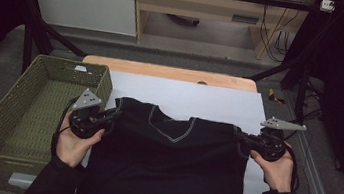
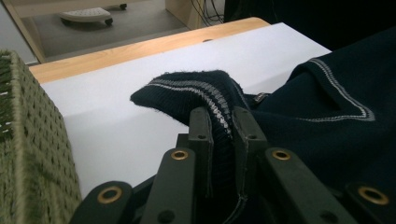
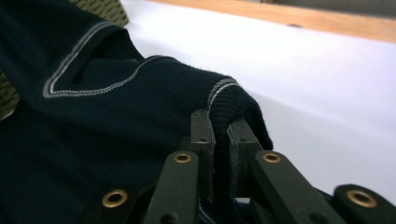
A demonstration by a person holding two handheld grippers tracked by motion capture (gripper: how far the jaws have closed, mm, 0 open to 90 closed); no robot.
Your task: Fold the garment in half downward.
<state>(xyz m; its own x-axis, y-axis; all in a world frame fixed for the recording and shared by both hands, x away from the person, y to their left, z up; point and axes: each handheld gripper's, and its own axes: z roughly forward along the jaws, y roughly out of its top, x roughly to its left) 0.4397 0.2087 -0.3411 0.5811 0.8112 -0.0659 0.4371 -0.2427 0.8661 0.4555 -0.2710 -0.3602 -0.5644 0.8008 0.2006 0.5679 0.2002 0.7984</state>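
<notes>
Dark sweater [image 1: 166, 167] spread on white-covered table [image 1: 200, 98], pinched at both shoulders by left tongs [image 1: 113, 114] and right tongs [image 1: 239, 134]; green basket [image 1: 17, 107] alongside.

One dark knit garment [image 1: 172, 157], one green woven basket [image 1: 15, 122], two grippers: left [image 1: 118, 113], right [image 1: 237, 133].

Dim light is seen overall; the white sheet [image 1: 200, 98] is brightly lit, while near tongs are slightly blurred.

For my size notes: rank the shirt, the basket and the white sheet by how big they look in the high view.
1. Shirt, largest.
2. Basket.
3. White sheet, smallest as seen, though the shirt hides much of it, so shirt and sheet cannot be truly compared.
</notes>
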